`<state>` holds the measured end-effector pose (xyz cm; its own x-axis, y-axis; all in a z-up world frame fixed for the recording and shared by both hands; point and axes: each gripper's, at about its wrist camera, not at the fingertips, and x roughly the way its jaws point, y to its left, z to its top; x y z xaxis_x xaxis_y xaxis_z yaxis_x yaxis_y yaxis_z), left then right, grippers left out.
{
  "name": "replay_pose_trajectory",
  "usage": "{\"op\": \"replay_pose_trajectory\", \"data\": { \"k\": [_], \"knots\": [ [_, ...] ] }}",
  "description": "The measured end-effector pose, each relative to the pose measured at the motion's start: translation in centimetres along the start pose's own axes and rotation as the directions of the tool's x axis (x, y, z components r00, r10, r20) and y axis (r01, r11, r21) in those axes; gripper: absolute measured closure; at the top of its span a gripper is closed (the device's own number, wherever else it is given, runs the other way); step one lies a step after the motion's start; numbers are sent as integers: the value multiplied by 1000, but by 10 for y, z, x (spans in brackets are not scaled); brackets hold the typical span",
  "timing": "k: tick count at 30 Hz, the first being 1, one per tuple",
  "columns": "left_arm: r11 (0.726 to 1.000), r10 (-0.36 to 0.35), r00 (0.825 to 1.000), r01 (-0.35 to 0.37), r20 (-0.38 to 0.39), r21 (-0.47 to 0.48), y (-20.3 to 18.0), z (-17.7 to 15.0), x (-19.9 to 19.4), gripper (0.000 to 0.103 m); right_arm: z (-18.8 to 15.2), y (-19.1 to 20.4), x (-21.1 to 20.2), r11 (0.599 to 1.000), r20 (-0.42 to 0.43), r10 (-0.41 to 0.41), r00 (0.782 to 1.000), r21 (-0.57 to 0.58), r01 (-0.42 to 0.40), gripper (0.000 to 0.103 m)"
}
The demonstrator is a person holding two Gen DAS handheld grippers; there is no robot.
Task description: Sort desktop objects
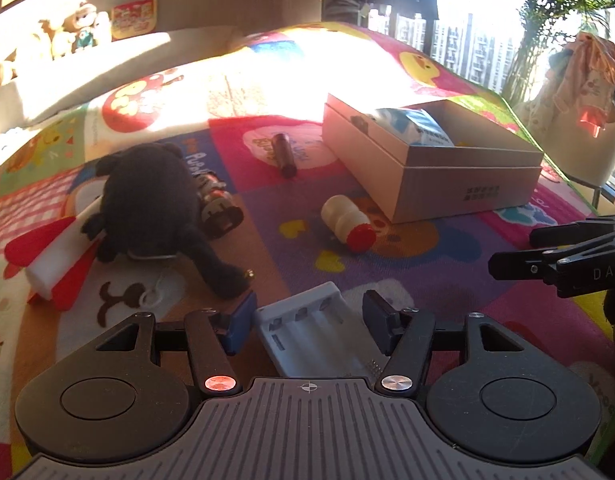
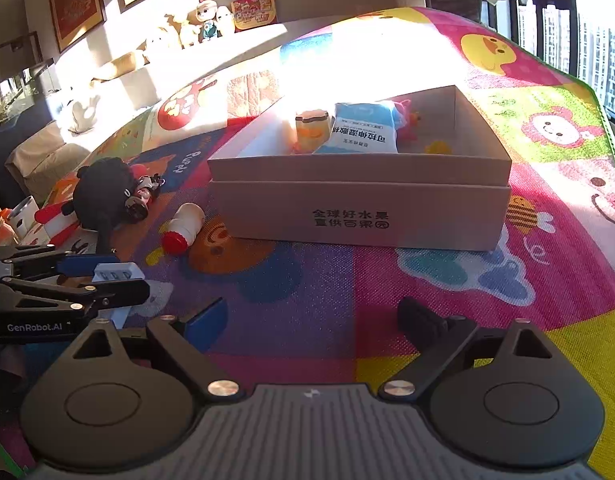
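An open cardboard box (image 1: 467, 184) (image 2: 359, 216) sits on a colourful play mat and holds a blue-white packet (image 2: 363, 128) and a small jar (image 2: 312, 130). My left gripper (image 1: 307, 322) is open, its blue pads either side of a white battery charger (image 1: 319, 336) (image 2: 113, 272) lying on the mat. My right gripper (image 2: 313, 322) is open and empty, low over the mat in front of the box. Loose on the mat: a white bottle with a red cap (image 1: 347, 220) (image 2: 181, 226), a brown vial (image 1: 284, 154), a black plush toy (image 1: 151, 208) (image 2: 101, 196), a red-white box (image 1: 55, 268).
A small dark cylinder toy (image 1: 219, 208) lies against the plush. A sofa with stuffed toys (image 2: 203, 20) stands at the back left. Windows, a plant and a chair with clothes (image 1: 579, 92) are at the right. The right gripper shows in the left wrist view (image 1: 547, 256).
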<state>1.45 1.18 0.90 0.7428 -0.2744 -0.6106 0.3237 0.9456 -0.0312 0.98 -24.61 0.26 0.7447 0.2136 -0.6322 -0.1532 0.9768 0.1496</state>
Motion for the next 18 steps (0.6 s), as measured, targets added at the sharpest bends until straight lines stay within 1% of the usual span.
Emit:
{"op": "replay_pose_trajectory", "data": {
  "k": [2, 5, 7, 9, 12, 15, 18],
  "knots": [
    [999, 17, 1000, -17, 9, -48, 10, -5, -8, 38, 0, 2, 1, 1000, -5, -7, 1000, -12, 7, 9],
    [995, 34, 999, -31, 27, -90, 18, -8, -16, 25, 0, 7, 3, 999, -14, -28, 1000, -36, 27, 9],
    [995, 40, 998, -35, 43, -96, 19, -9, -19, 20, 1, 11, 4, 997, -18, -54, 998, -56, 53, 9],
    [995, 45, 997, -40, 55, -92, 18, -9, -20, 10, 1, 13, 3, 995, -16, -70, 997, -68, 69, 9],
    [995, 44, 997, -38, 68, -88, 17, -10, -22, 6, 5, 16, 0, 997, -15, -53, 998, -62, 52, 9],
    [994, 27, 998, -20, 64, -107, 20, -11, -22, 3, 10, 25, -5, 996, 0, -24, 1000, -82, 24, 9],
    [992, 27, 998, -19, 64, -122, 21, -11, -21, 3, 16, 34, -7, 994, 6, 4, 1000, -112, -3, 9]
  ]
}}
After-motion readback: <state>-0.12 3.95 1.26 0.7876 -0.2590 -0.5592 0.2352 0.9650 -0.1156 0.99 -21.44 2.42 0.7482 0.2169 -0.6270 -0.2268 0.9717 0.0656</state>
